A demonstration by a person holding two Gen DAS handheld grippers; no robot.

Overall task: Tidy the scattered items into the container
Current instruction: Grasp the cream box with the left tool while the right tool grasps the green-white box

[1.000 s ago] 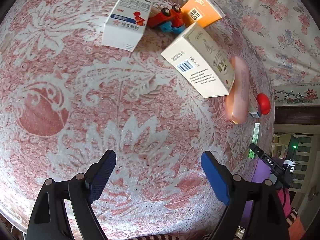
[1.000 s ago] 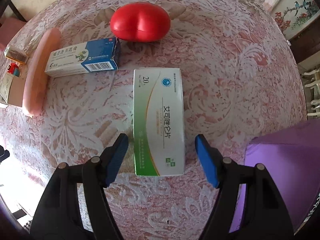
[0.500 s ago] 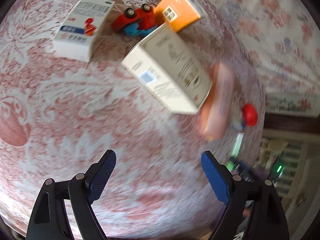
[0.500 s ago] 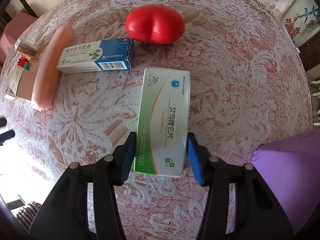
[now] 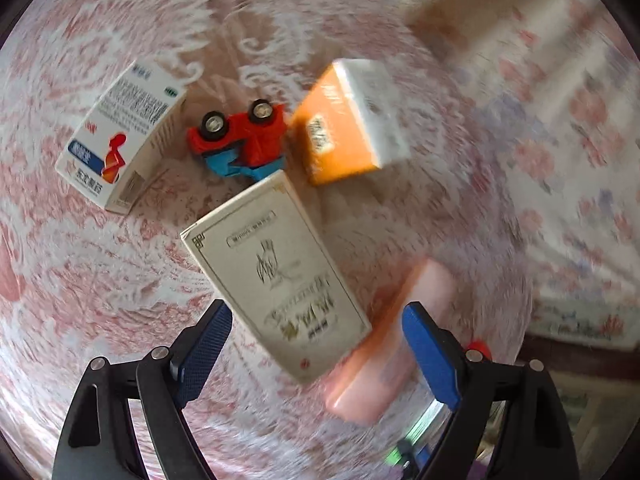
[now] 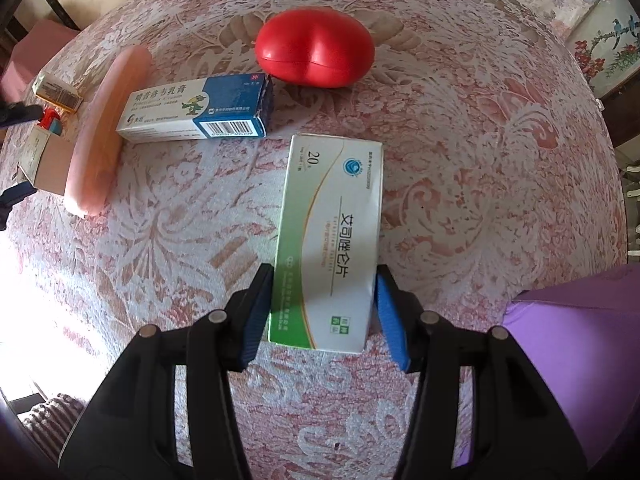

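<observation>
The right hand-held gripper (image 6: 324, 312) points down at a tabletop (image 6: 460, 160) covered in a red-and-white lace-patterned cloth, and its blue pads (image 6: 258, 316) straddle the near end of a flat white-and-green cardboard medicine box (image 6: 330, 240); the jaws are easing apart, the left pad touching the box's edge and the right pad just beside the other edge. The box lies flat and bears a blue round logo, the figure "20" near its far end and large Chinese characters along its length. Just beyond it lies a long white-and-blue ointment carton (image 6: 198, 114) with a barcode, Chinese lettering and a small green cartoon creature; a glossy red heart-shaped object (image 6: 316, 54) sits past that, close to the carton's blue end. A pale pink sausage-shaped tube (image 6: 106, 132) lies beside the carton's other end. The edge of a purple fabric container (image 6: 576, 352) shows at the lower right, well apart from the boxes. The left hand-held gripper (image 5: 316, 348) is spread wide and holds nothing; it hangs over a cream cardboard box with gold border and gold script (image 5: 276, 276), too blurred to read. Beyond that box lie a red-and-blue toy car (image 5: 240, 136) on its side, an orange-and-white carton (image 5: 352, 120) and a white box printed with a red silhouette figure and blue label (image 5: 120, 140).
</observation>
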